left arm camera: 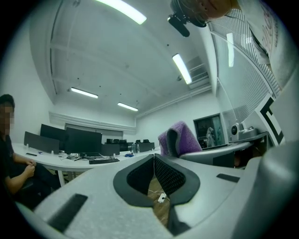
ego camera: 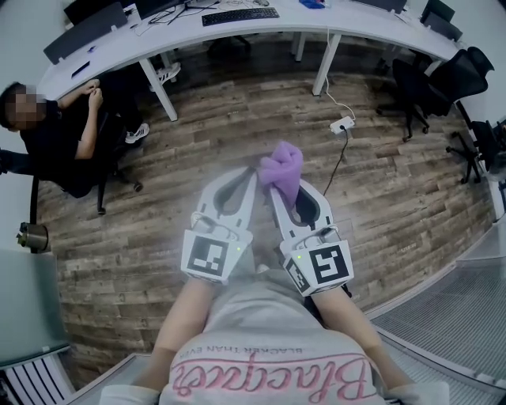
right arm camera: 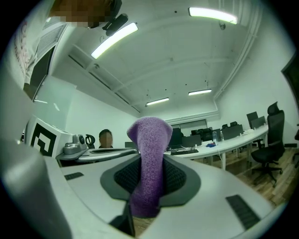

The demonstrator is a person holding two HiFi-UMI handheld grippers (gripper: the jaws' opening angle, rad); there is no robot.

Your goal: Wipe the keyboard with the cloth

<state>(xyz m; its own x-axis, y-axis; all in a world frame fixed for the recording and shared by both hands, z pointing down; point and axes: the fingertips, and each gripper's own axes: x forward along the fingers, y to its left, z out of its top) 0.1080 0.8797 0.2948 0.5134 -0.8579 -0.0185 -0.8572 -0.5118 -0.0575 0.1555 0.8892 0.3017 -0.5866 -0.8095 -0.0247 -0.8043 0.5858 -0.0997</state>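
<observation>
While the R gripper (ego camera: pixel 274 190) is pinching the purple cloth (ego camera: pixel 282 168) tight btwn its jaws, the L gripper (ego camera: pixel 253 176) is sitting just beside it w/ jaws pressed together & nothing in them. Both are being held out in front of the person's tummy, over the wood floor (ego camera: pixel 237 126), not over any surface. The cloth is bunching up & poking out past the jaw tips like a little purple puff.

The black keyboard (ego camera: pixel 239 16) is lying well apart from both grippers, far ahead on the curved white surface (ego camera: pixel 348 20). It is sitting almost straight in front of the jaws, maybe a tiny bit to the left. Its long side is running left-to-right, across the way the jaws are pointing. Neither gripper is looking much nearer to it, but the R one is holding the cloth, so prob. that one is doing the wiping.

Wiping is not starting yet, I think. The person is needing to walk over first, then bring the cloth down on the keys & slide it along the long side. A white power strip (ego camera: pixel 341 124) & its cord are lying on the floor a bit to the right, so feet are needing care.
</observation>
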